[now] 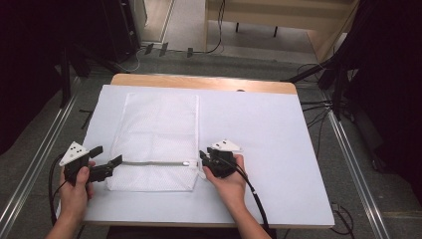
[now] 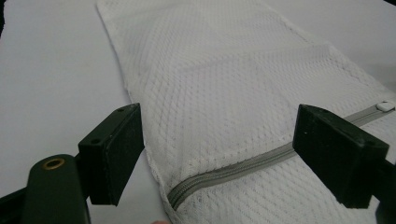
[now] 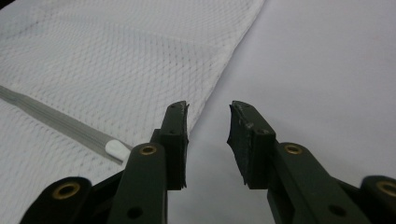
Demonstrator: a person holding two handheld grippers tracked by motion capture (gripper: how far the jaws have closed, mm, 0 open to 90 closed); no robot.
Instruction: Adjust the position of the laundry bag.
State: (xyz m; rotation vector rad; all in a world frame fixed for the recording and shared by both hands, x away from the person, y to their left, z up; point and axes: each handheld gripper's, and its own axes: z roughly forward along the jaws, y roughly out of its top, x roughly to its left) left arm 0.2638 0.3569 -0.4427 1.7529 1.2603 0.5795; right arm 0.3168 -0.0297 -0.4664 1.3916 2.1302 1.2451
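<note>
The mesh bag (image 1: 155, 139) lies on the desk (image 1: 268, 149) with its zipper (image 1: 152, 163) fully closed, pull (image 3: 116, 149) ungripped; left claw (image 1: 110, 162) gapes wide at one zipper end, right claw (image 1: 203, 158) narrowly parted, empty, beside the pull

We look along our right gripper (image 3: 208, 140), whose two black jaws stand a little apart with nothing between them. Beneath the gap lies the white table cover (image 3: 327, 70). The left jaw hangs over the edge of a white mesh bag (image 3: 116, 60), which spreads away to the left. A grey zipper (image 3: 51, 119) runs across the bag, its white pull (image 3: 116, 149) just beside the left jaw.
</note>
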